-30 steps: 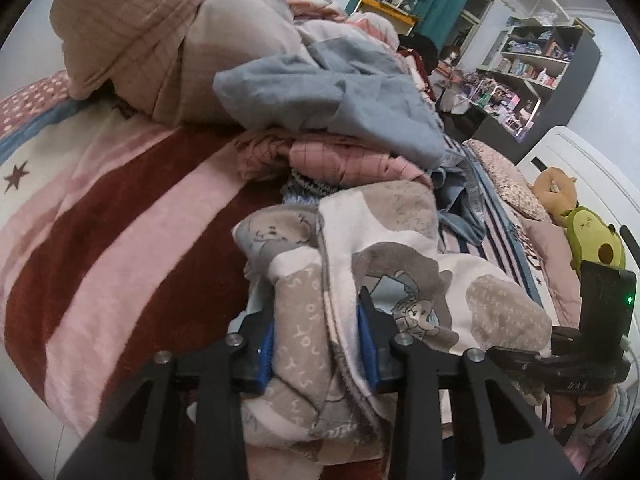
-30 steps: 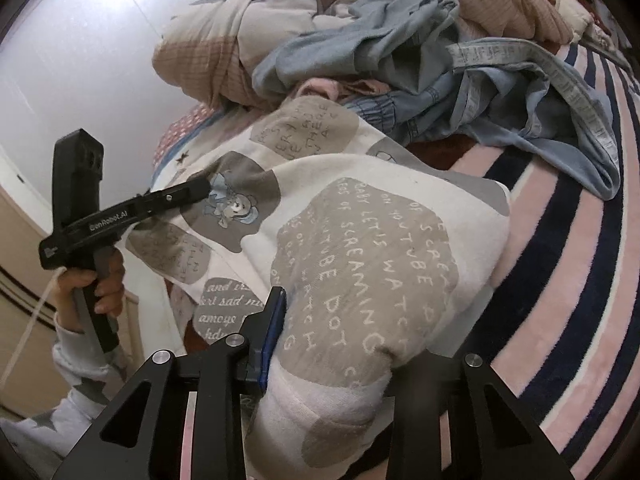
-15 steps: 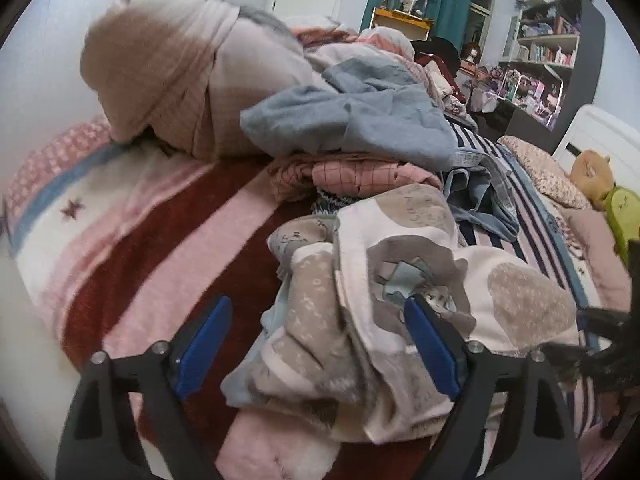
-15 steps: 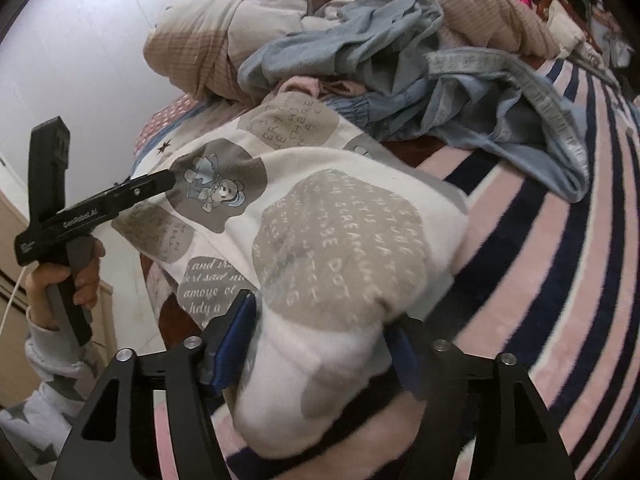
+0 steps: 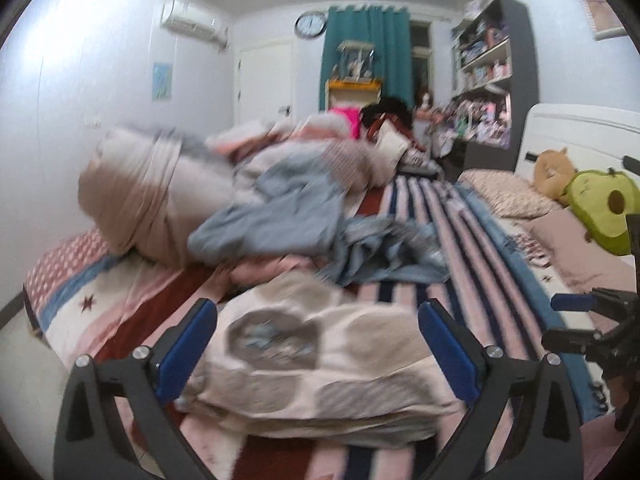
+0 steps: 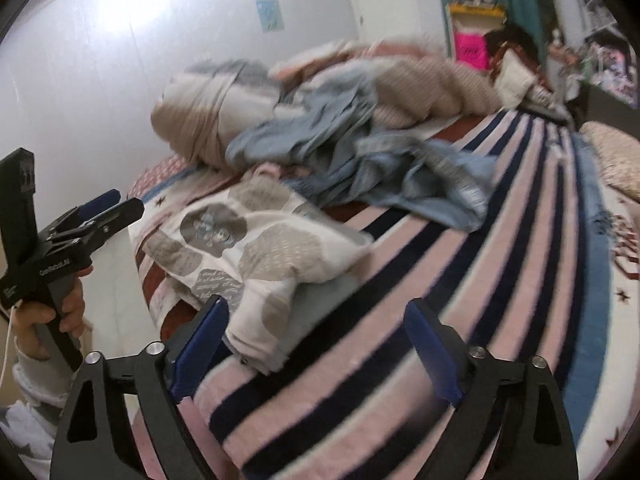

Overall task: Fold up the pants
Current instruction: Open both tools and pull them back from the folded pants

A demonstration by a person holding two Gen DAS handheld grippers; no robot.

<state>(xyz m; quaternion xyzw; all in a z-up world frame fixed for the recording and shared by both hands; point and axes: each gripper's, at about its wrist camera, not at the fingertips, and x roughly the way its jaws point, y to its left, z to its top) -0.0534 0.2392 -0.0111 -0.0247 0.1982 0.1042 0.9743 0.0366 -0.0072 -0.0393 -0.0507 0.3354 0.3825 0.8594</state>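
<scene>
Patterned pants (image 5: 320,364) lie folded at the bed's (image 6: 460,320) near edge. Left gripper (image 5: 318,354) and right gripper (image 6: 316,344) both spread, empty. Risk: bundle overhangs the edge, could slump or unfold.

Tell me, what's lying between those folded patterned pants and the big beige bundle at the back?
In the right wrist view, a heap of crumpled blue clothes lies between the folded patterned pants and the beige bundle.

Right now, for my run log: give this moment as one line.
left gripper: open, released | right gripper: open, released | patterned pants: folded on striped blanket | clothes pile: behind
</scene>
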